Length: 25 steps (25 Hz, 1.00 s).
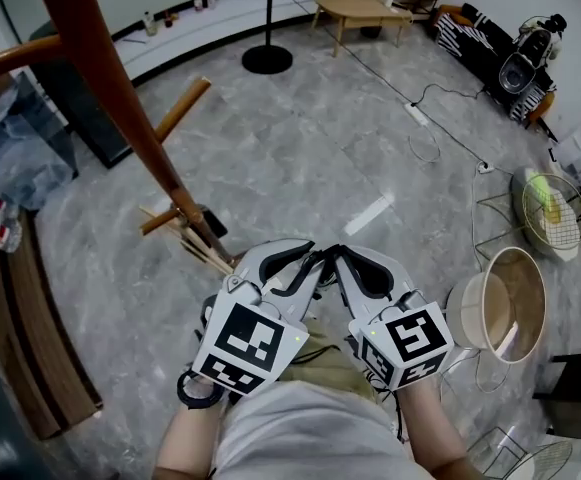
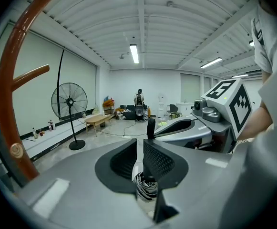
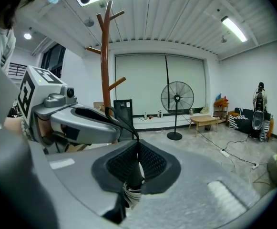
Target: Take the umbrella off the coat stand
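1. The left gripper's [image 2: 139,149] fingers [image 2: 161,162] stand only a narrow slit apart. The folded umbrella [image 2: 146,188], striped black and white, sits wedged low between them near their base.
2. The right gripper's [image 3: 137,149] fingers [image 3: 151,162] are pressed together on a dark stem of the same umbrella [image 3: 130,195]. Its striped cloth bunches just under the pads.
3. A thin black strap [image 3: 117,116] loops up from the right gripper's fingertips towards the other gripper.
4. In the head view the two grippers are held side by side close in front of the person. Their tips [image 1: 310,257] nearly touch over the grey marble floor [image 1: 300,148].
5. The umbrella is off the wooden coat stand [image 1: 120,88]. The stand rises to the person's left, apart from both grippers.
6. Farther off are a black floor fan [image 3: 177,98] and a low wooden table [image 1: 360,8].
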Each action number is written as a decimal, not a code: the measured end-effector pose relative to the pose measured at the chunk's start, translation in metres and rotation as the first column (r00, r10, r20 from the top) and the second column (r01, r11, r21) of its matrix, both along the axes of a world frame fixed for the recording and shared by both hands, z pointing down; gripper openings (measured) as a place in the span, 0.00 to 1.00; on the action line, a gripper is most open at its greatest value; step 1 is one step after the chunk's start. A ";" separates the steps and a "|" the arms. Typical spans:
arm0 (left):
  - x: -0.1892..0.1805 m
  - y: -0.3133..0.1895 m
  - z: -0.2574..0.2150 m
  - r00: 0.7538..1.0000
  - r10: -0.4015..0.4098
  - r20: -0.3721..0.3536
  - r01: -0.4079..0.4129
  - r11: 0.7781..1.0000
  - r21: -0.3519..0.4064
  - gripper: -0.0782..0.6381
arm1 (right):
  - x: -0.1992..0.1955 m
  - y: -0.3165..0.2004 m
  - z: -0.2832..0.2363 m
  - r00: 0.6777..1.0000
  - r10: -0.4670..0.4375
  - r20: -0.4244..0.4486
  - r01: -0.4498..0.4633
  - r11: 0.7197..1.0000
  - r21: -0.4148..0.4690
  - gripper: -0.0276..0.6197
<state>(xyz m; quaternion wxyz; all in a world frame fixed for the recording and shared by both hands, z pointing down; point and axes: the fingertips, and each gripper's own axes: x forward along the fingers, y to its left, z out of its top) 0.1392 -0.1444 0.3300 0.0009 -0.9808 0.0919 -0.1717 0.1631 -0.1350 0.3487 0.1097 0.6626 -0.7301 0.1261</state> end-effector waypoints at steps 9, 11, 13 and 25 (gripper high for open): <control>-0.006 -0.013 0.007 0.999 0.036 0.006 -0.036 0.999 -0.014 0.19 | -0.006 -0.013 0.006 0.999 0.035 0.008 -0.035 0.999 -0.013 0.05; 0.000 -0.003 0.007 0.999 0.034 0.008 -0.034 0.999 -0.013 0.19 | 0.000 -0.003 0.005 0.999 0.034 0.010 -0.034 0.999 -0.012 0.05; 0.007 0.006 0.007 1.000 0.029 0.007 -0.029 1.000 -0.011 0.19 | 0.007 0.006 0.005 0.999 0.032 0.012 -0.032 0.999 -0.011 0.05; 0.000 -0.002 0.004 1.000 0.016 0.002 -0.016 1.000 -0.009 0.19 | -0.004 0.000 0.002 1.000 0.011 0.009 -0.011 1.000 -0.015 0.06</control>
